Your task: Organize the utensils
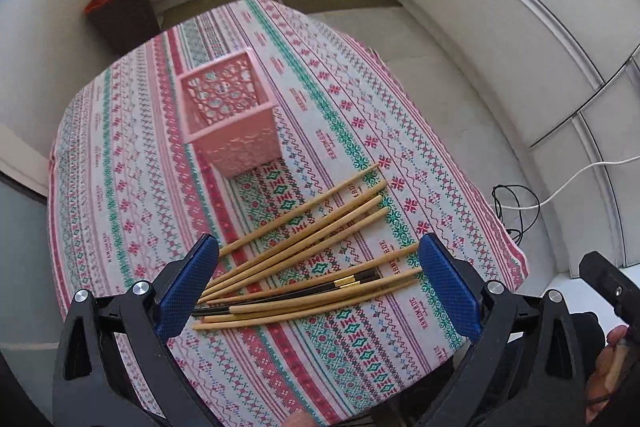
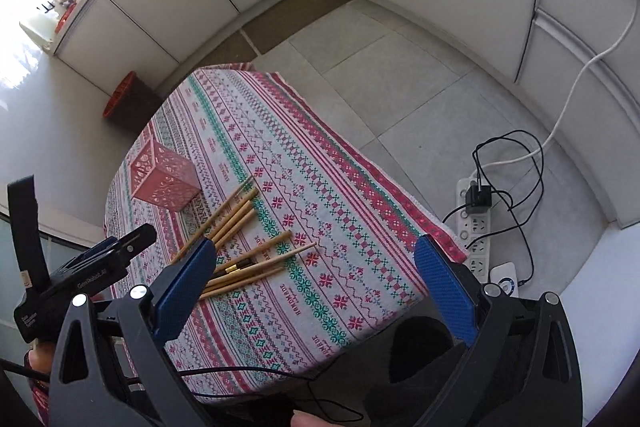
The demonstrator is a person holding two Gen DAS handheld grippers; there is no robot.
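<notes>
Several bamboo chopsticks (image 1: 304,259) lie loose on the patterned tablecloth (image 1: 360,339), directly below and between the spread fingers of your left gripper (image 1: 318,279), which holds nothing. One pink holder (image 1: 232,115) stands upright beyond them. Your right gripper (image 2: 316,281) hangs wide open and empty, with the chopsticks (image 2: 240,251) beside its left finger.

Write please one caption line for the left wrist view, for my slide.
Open left gripper hovers above loose chopsticks on the patterned tablecloth, pink holder behind.
</notes>
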